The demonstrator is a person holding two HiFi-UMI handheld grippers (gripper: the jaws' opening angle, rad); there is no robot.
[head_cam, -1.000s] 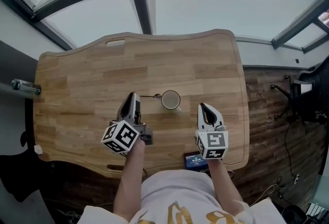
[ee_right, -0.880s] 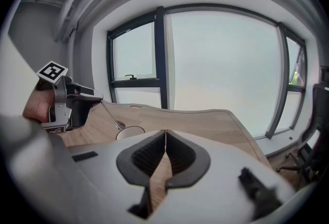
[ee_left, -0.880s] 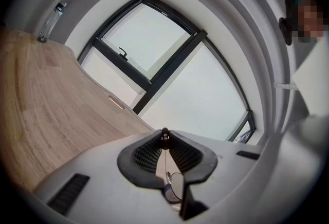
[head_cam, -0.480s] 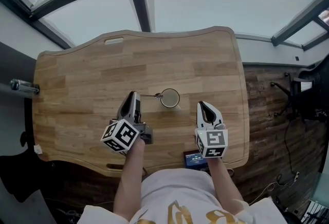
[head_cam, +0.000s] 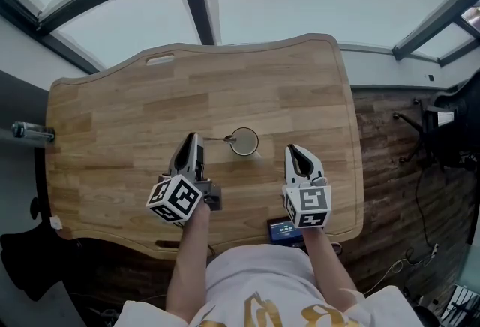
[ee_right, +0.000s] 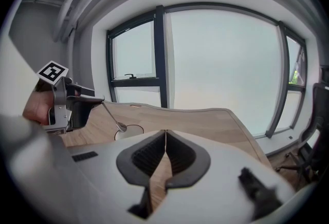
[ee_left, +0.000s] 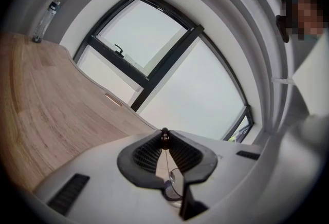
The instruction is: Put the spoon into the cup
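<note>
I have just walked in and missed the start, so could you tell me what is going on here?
A person holds a gripper in each hand over a wooden table. The left gripper is shut on the handle of a spoon, whose bowl is at the rim of the cup, not yet down inside it. The right gripper hangs shut and empty beside the cup.

the head view looks steeply down from above the person onto the whole table (head_cam: 120, 115). the left gripper (head_cam: 196, 141) view sits low, looking along the table toward the window (ee_left: 154, 58). the right gripper (head_cam: 293, 153) view faces that window too; with the head view it shares the spoon (ee_right: 113, 116) and cup (ee_right: 129, 130).
</note>
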